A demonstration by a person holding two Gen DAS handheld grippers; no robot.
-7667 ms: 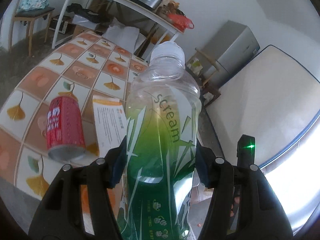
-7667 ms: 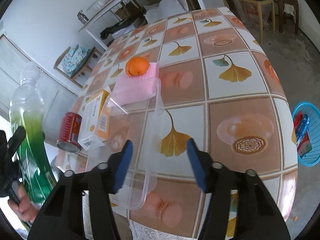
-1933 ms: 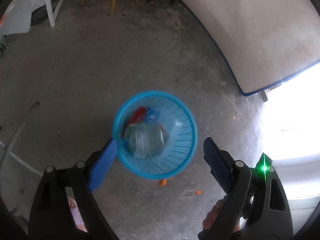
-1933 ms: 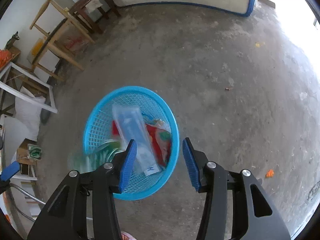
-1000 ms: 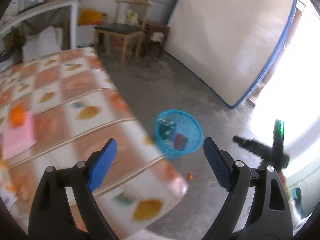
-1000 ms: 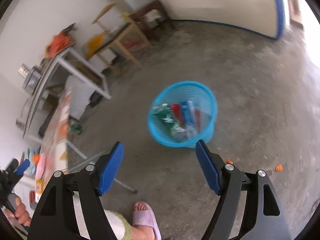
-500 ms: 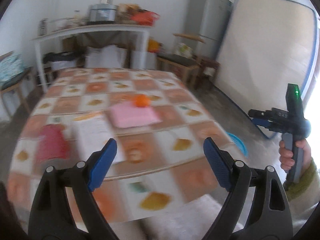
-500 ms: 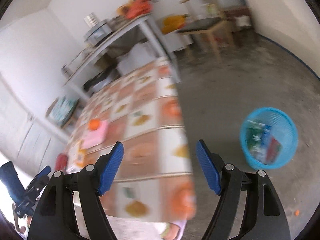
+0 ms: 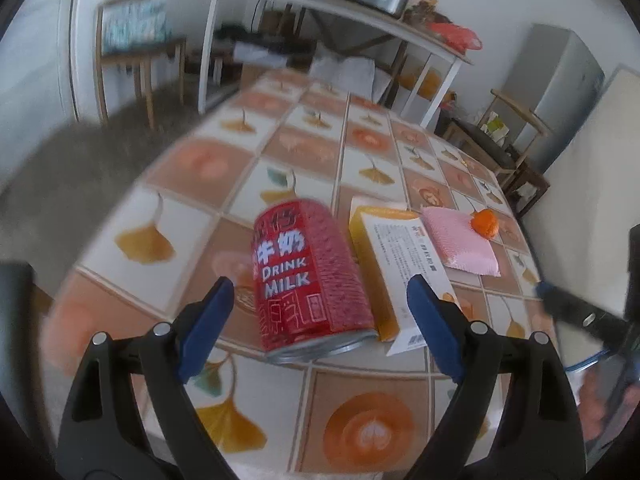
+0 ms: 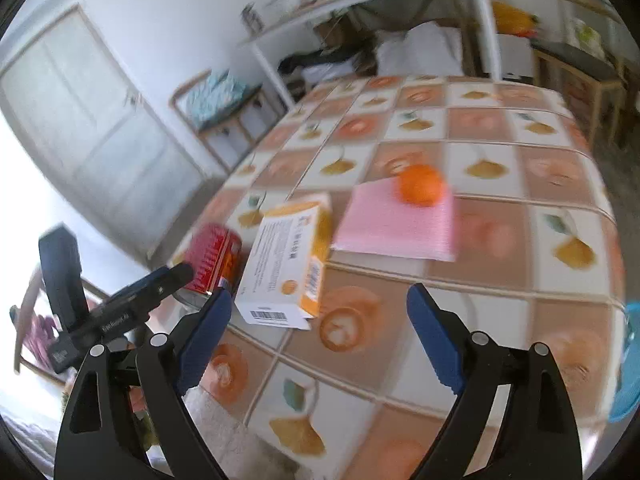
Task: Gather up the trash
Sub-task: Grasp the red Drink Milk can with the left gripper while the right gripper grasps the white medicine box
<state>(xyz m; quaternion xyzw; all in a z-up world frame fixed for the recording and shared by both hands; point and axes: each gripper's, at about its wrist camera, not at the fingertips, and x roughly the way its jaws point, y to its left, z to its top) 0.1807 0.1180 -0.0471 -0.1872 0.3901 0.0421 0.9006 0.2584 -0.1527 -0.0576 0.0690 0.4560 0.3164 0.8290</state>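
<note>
**Both grippers over the tiled tabletop, nothing held**

The left wrist view looks down on a red cylindrical drink can [image 9: 312, 280] printed "DRINK MILK", lying on its side with its silver end toward the camera. The left gripper [image 9: 320, 320] has its blue-padded jaws wide apart on either side of the can, not touching it. Just right of the can lies a flat orange-and-white cardboard box [image 9: 394, 268], then a pink textured square mat [image 9: 460, 244] with a small round orange fruit [image 9: 484, 222] at its far corner. At the right edge of this view the other gripper shows as a dark, blurred shape.

The right wrist view shows the same row from the other side. Here the box's barcode end faces the camera, and the can sits half hidden behind the tip of the left gripper at lower left. The right gripper [image 10: 320, 332] has its jaws opening, with nothing between them; below the gap is bare tabletop [image 10: 500, 312], with the box just inside the left jaw. Only this view catches a sliver of blue plastic basket [image 10: 630, 360] at the right edge, below the tabletop's rim.

The tabletop wears a cloth of orange and white squares printed with ginkgo leaves and coffee cups. Behind it stand a white shelf table loaded with pots and bags, wooden chairs, a pale door and a grey refrigerator [image 9: 568, 92], on a grey floor.
</note>
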